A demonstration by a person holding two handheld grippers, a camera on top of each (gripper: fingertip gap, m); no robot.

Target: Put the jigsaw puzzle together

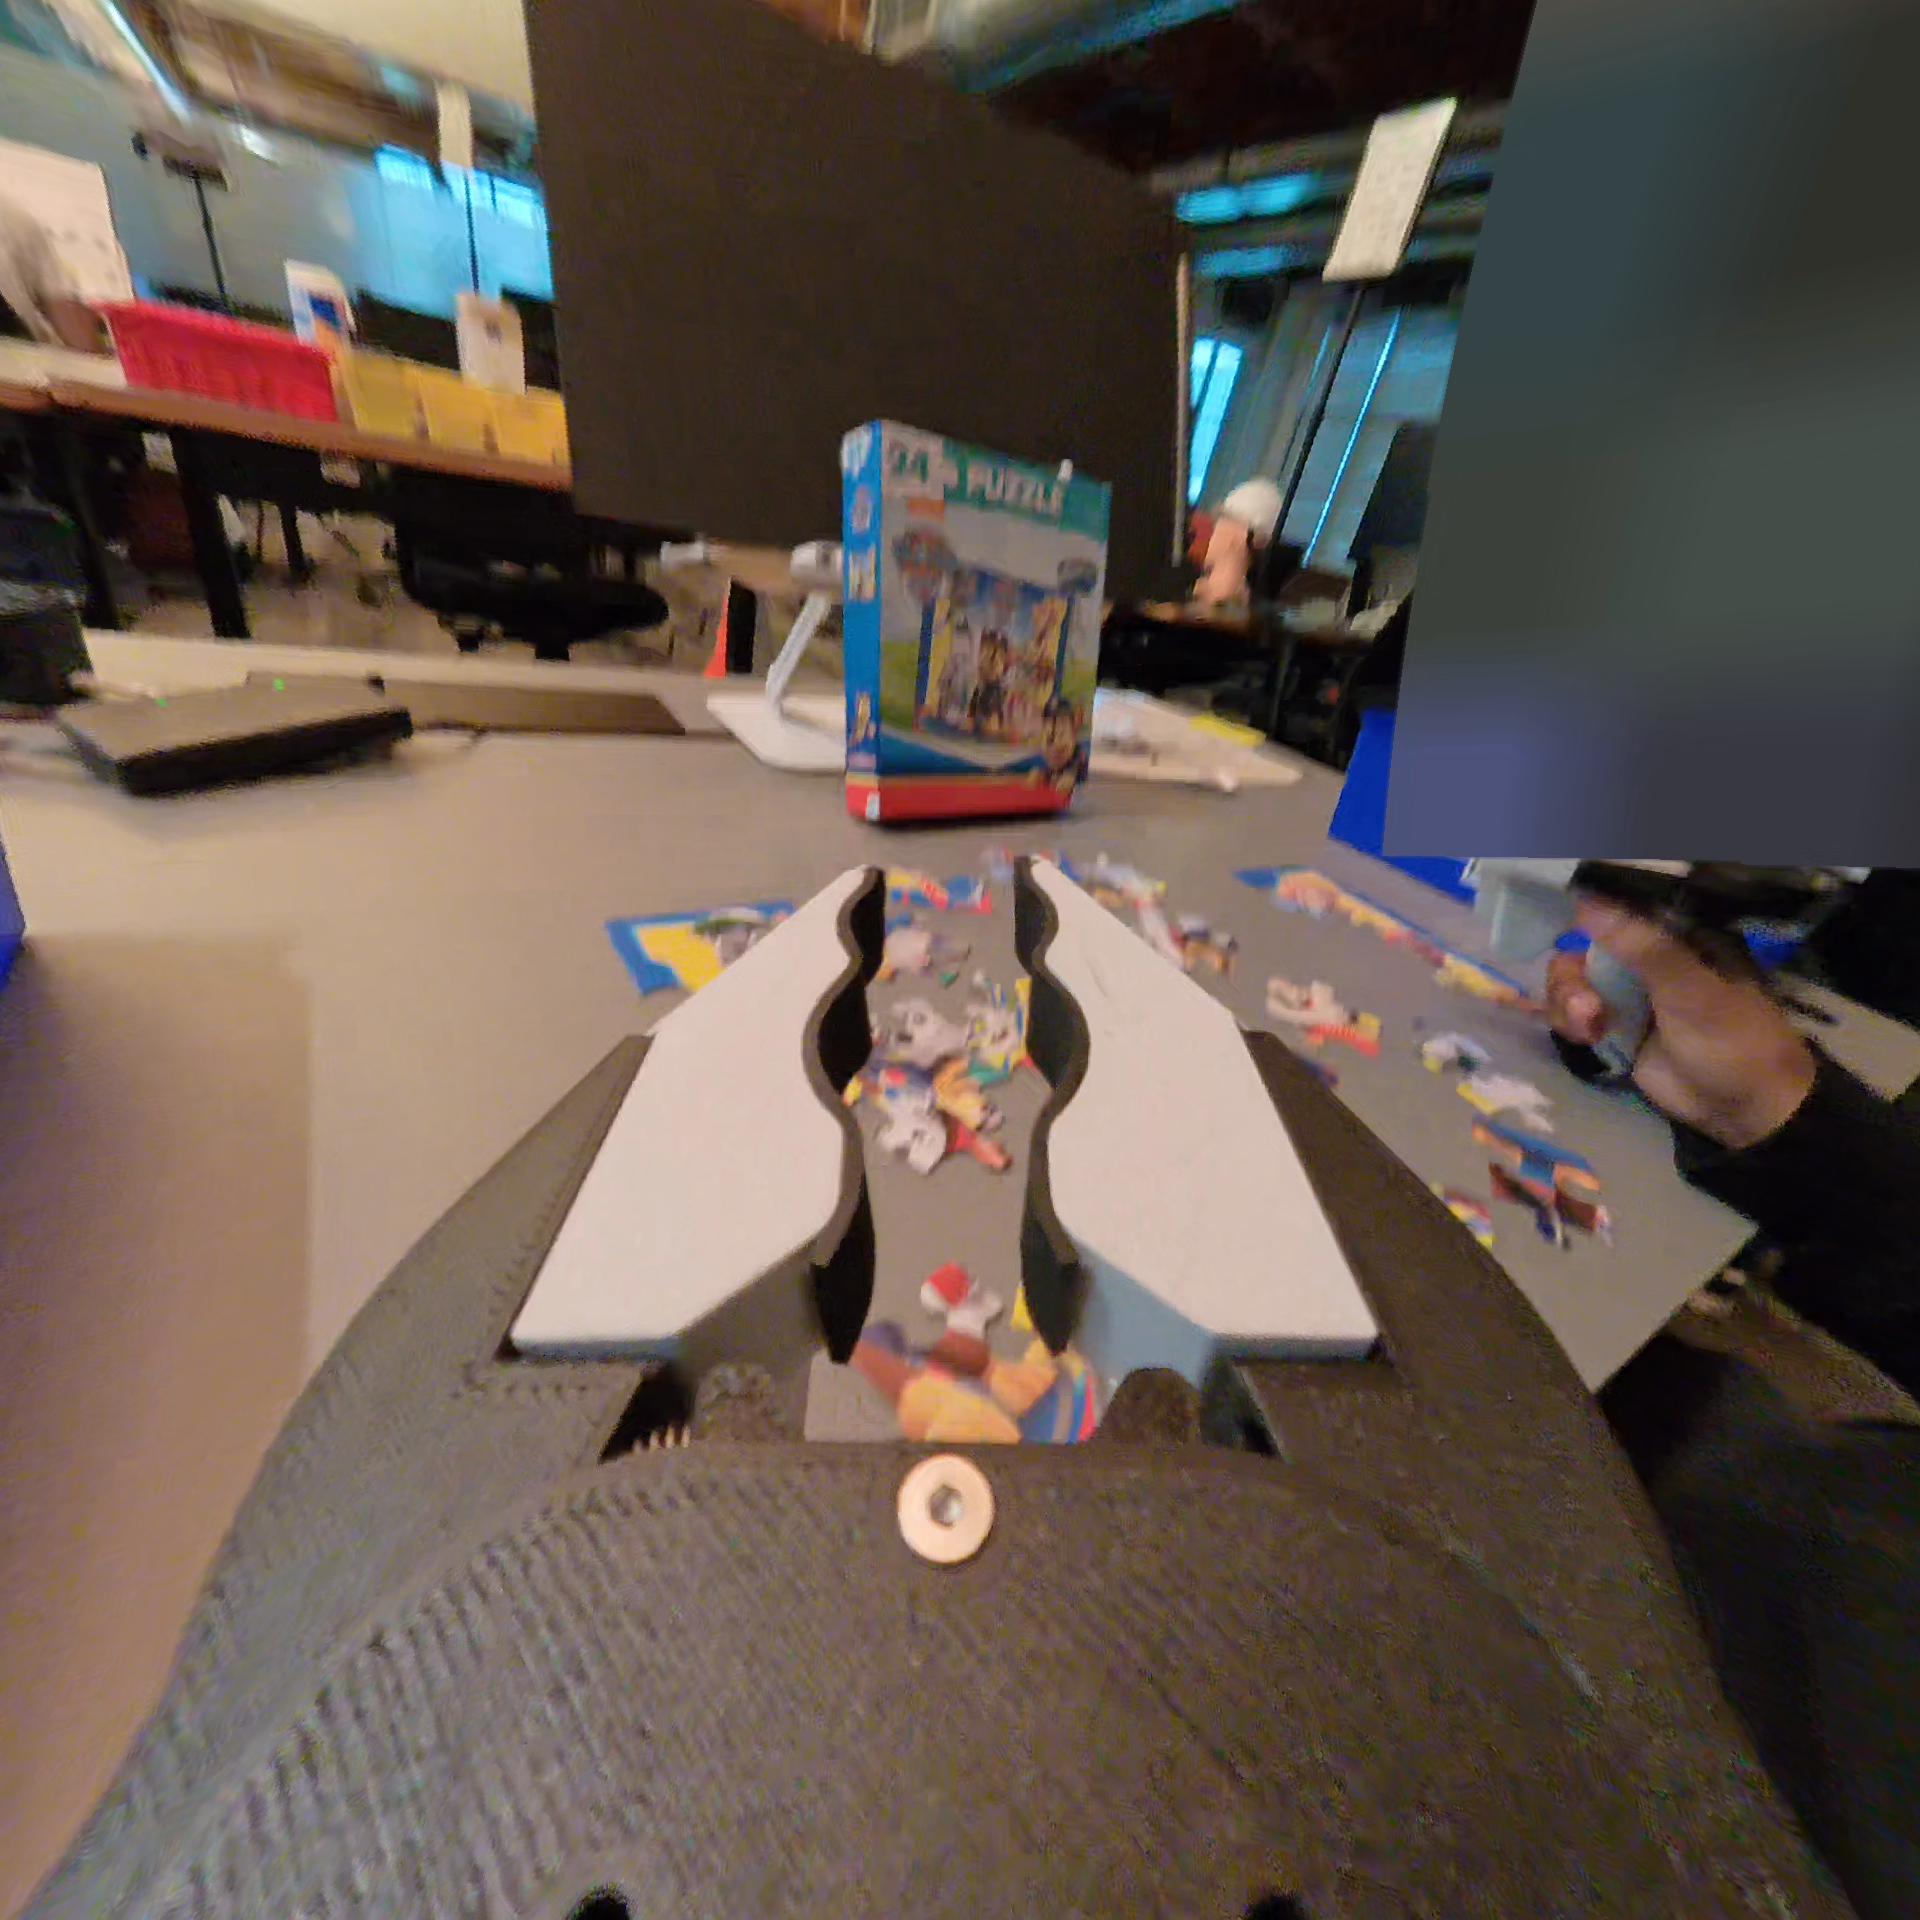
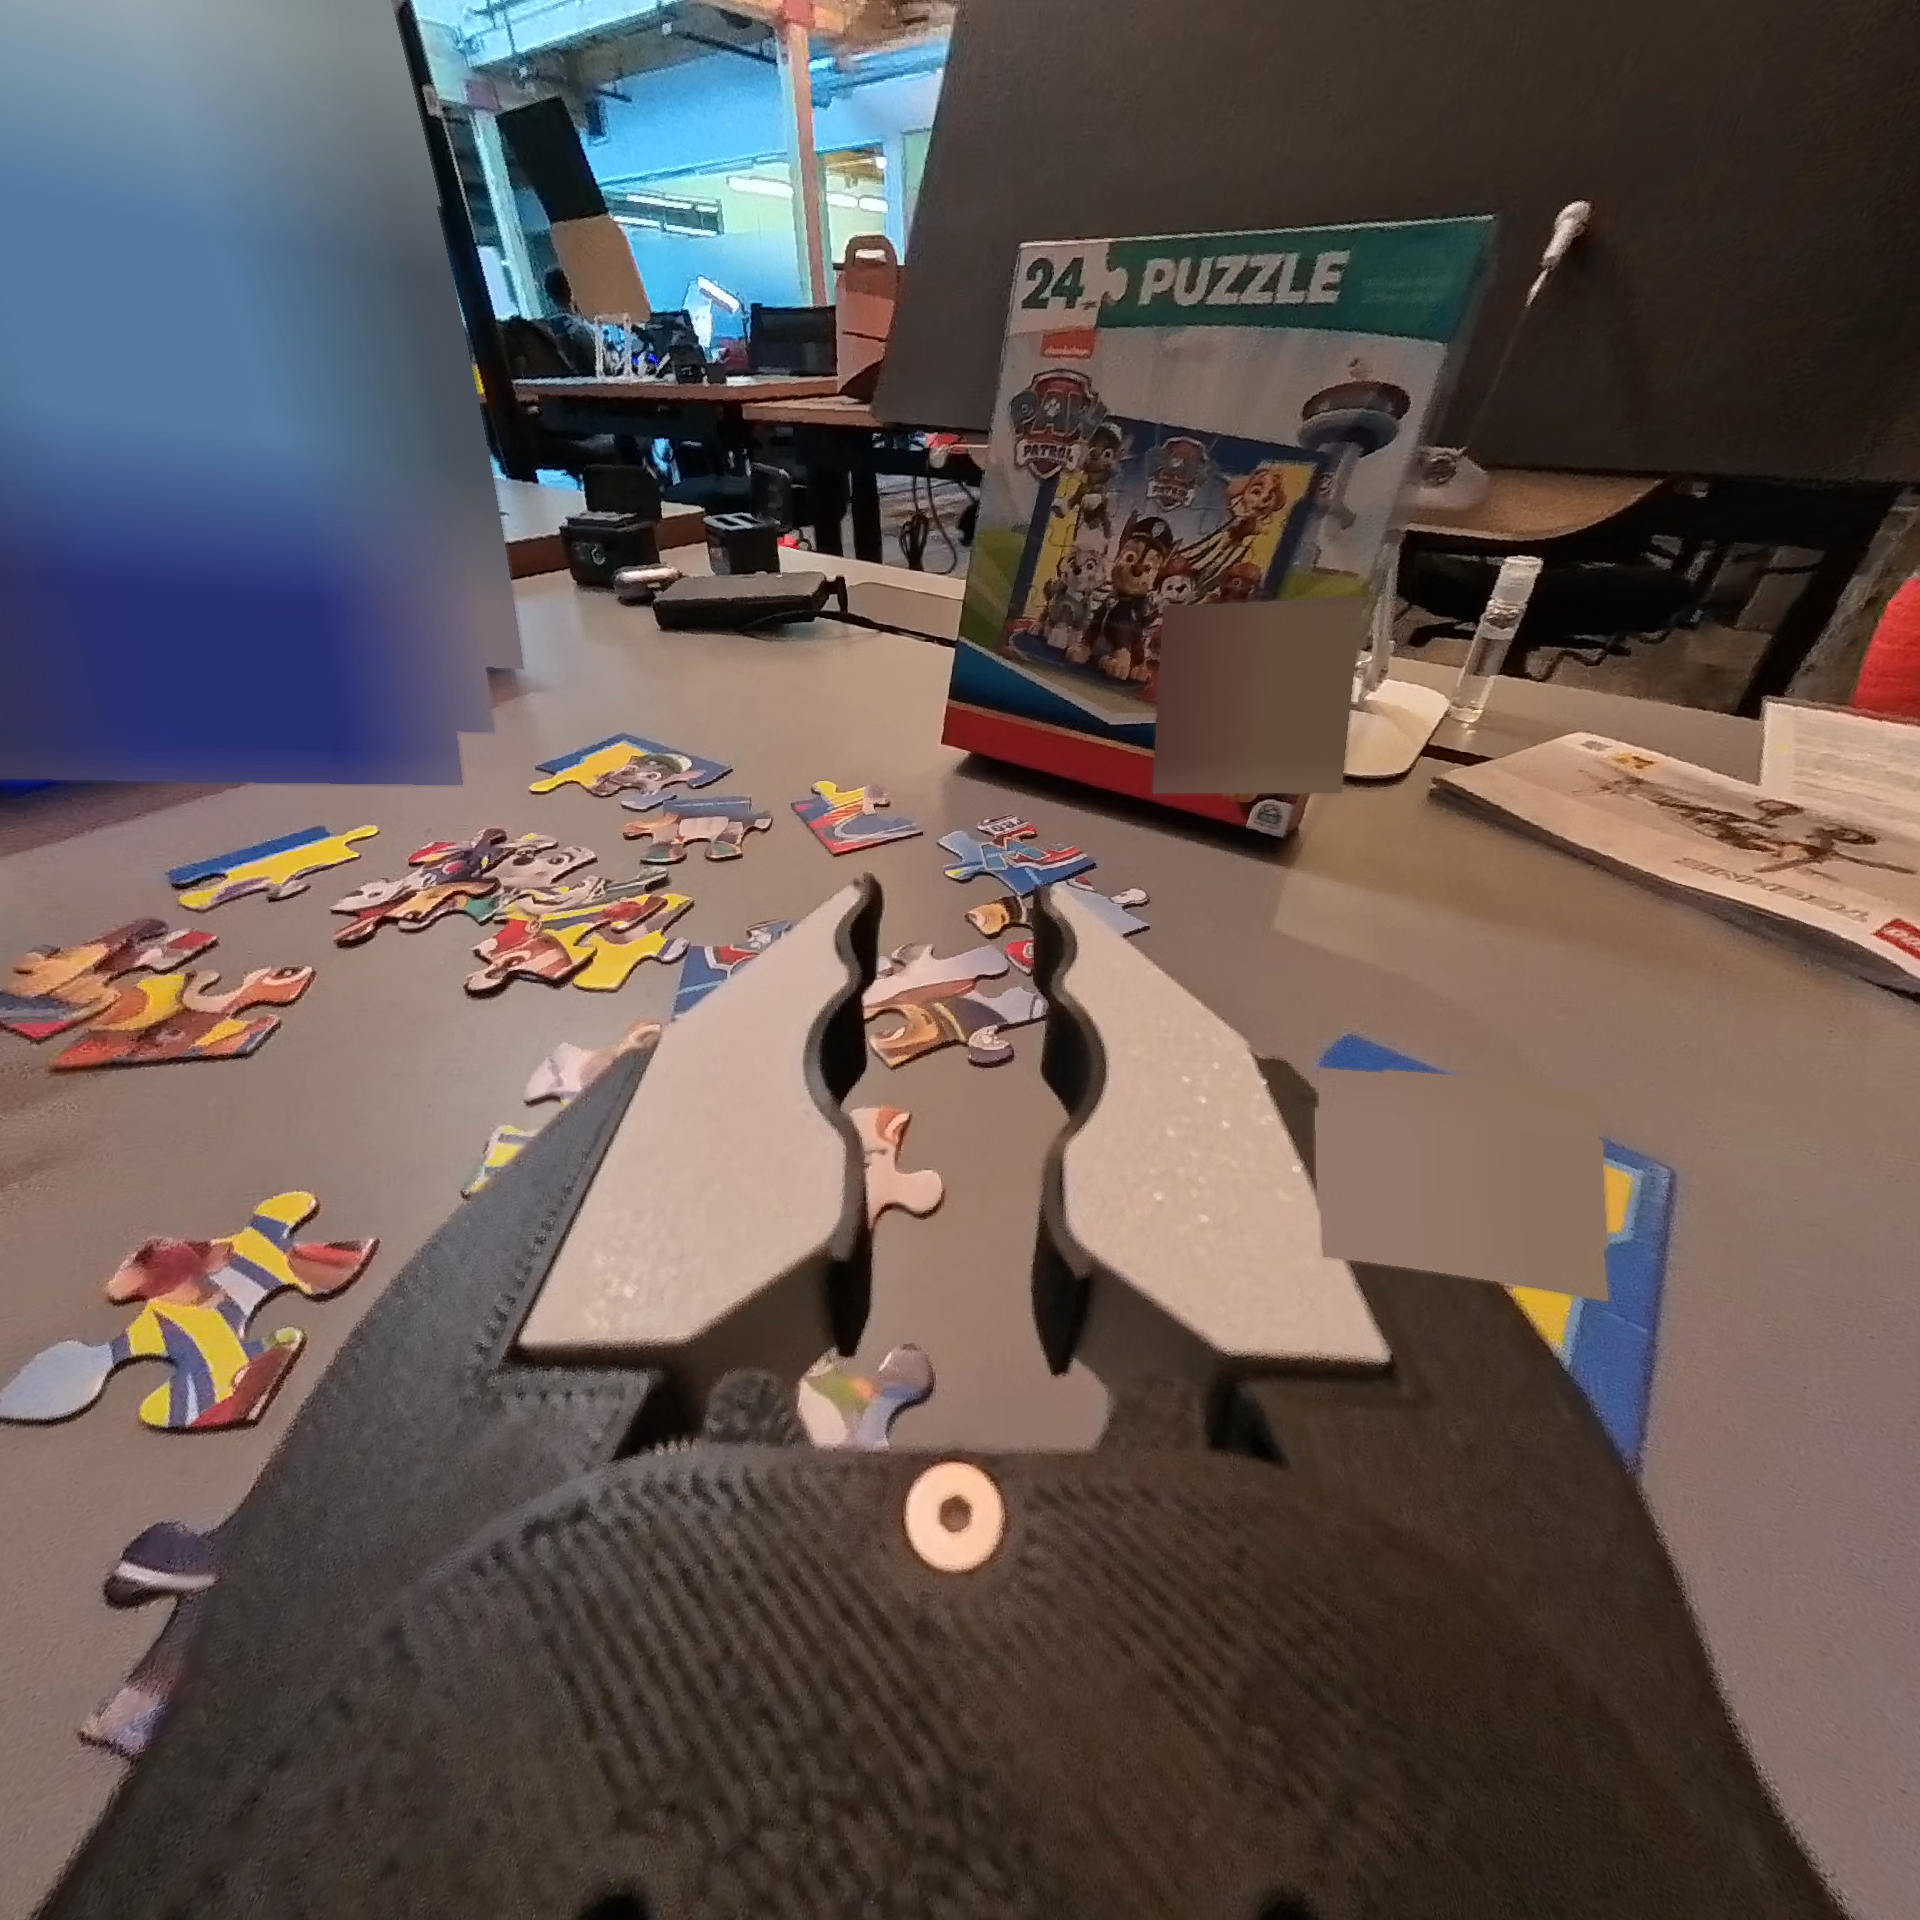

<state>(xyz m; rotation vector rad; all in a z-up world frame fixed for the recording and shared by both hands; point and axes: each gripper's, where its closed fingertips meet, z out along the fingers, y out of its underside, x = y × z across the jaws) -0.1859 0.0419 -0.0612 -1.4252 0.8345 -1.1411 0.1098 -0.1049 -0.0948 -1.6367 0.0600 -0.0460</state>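
Observation:
Many colourful jigsaw pieces lie loose on the grey table (image 1: pixel 416 935). My left gripper (image 1: pixel 948 883) is open with nothing between its pads; it hovers over a cluster of pieces (image 1: pixel 940 1070), and the view is blurred. My right gripper (image 2: pixel 954 899) is open and holds nothing; a blue and brown piece (image 2: pixel 940 1003) lies on the table (image 2: pixel 1455 987) below the gap, not touched by the pads. A small piece (image 2: pixel 894 1164) lies nearer. The upright puzzle box (image 1: pixel 971 623) stands beyond both grippers, and it also shows in the right wrist view (image 2: pixel 1195 499).
A person's hand in a black sleeve (image 1: pixel 1714 1049) is at the table's right edge. A booklet (image 2: pixel 1704 862) lies at the right, with a small clear bottle (image 2: pixel 1491 644) and a white stand base (image 1: pixel 779 717) behind the box. A black device (image 1: pixel 239 727) lies far left. The left gripper's tips are roughly 35 centimetres from the right gripper's.

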